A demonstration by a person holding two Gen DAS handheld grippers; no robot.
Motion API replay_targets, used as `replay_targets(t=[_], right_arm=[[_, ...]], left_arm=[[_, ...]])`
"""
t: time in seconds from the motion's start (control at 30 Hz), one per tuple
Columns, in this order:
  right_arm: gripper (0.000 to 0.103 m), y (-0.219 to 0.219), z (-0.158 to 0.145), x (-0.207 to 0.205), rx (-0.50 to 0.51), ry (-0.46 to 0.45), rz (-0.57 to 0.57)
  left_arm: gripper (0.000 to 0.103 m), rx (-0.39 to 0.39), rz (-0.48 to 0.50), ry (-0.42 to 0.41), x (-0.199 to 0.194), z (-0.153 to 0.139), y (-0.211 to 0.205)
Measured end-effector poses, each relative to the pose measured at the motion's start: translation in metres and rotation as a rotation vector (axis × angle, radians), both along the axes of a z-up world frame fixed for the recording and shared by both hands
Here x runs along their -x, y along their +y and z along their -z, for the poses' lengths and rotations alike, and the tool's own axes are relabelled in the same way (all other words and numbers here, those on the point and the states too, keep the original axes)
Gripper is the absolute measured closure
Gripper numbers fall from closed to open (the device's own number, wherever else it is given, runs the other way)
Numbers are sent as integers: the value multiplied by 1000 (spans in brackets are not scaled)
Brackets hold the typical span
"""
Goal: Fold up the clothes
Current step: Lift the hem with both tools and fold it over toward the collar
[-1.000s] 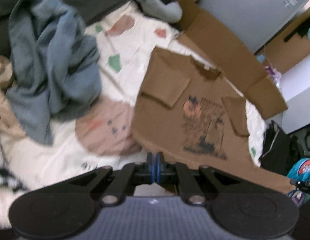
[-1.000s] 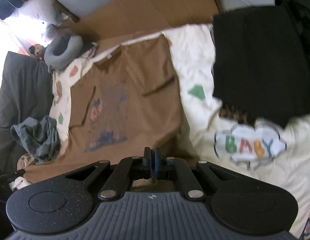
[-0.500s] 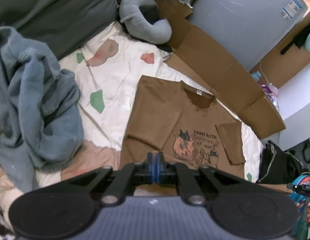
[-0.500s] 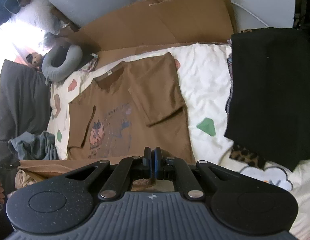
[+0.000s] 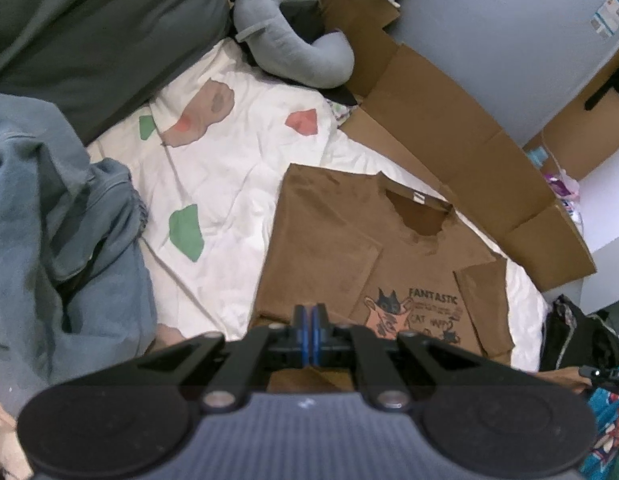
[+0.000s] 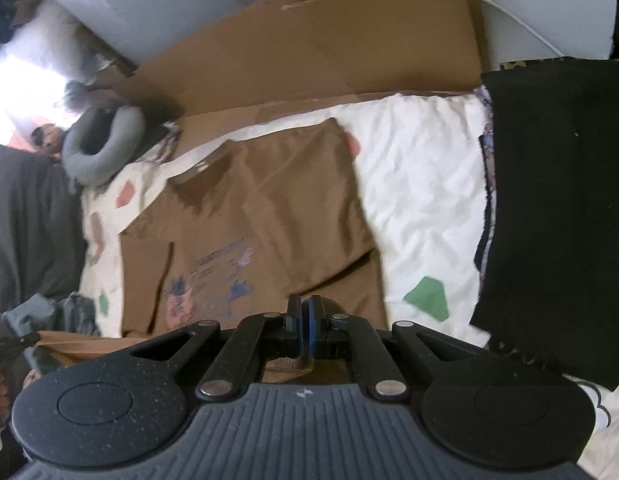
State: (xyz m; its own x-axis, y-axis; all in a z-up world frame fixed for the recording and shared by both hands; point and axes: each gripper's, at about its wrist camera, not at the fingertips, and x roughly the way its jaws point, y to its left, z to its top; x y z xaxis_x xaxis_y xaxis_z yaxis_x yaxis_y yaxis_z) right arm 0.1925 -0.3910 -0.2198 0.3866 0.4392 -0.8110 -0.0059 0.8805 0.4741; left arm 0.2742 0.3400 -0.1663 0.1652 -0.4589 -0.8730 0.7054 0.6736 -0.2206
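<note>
bedding (image 5: 245,184), white with coloured patches, carried the brown t-shirt (image 5: 329,240), sleeves folded in. both tools, left (image 5: 310,316) and right (image 6: 304,312), were clamped on its lifted hem. cardboard (image 5: 449,132) lined the grey wall.

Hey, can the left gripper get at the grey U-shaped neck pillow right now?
Probably not: the left gripper is shut on the brown printed T-shirt's hem, and the grey U-shaped neck pillow lies well beyond.
</note>
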Motion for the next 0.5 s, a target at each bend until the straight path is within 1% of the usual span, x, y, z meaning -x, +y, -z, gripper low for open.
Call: replay_targets(t=[0.23,0.4,0.5], right_arm=[[102,-1,33,-22,36,23,56],[102,5,61,-36,60,52,81],[102,8,77,-45,72,67,92]], left_arm=[[101,-43,-13,-32,-14,33,-28],[101,-85,-25,-35,-22,63,-42],[101,-100,-32,-36,-27,76,-47]])
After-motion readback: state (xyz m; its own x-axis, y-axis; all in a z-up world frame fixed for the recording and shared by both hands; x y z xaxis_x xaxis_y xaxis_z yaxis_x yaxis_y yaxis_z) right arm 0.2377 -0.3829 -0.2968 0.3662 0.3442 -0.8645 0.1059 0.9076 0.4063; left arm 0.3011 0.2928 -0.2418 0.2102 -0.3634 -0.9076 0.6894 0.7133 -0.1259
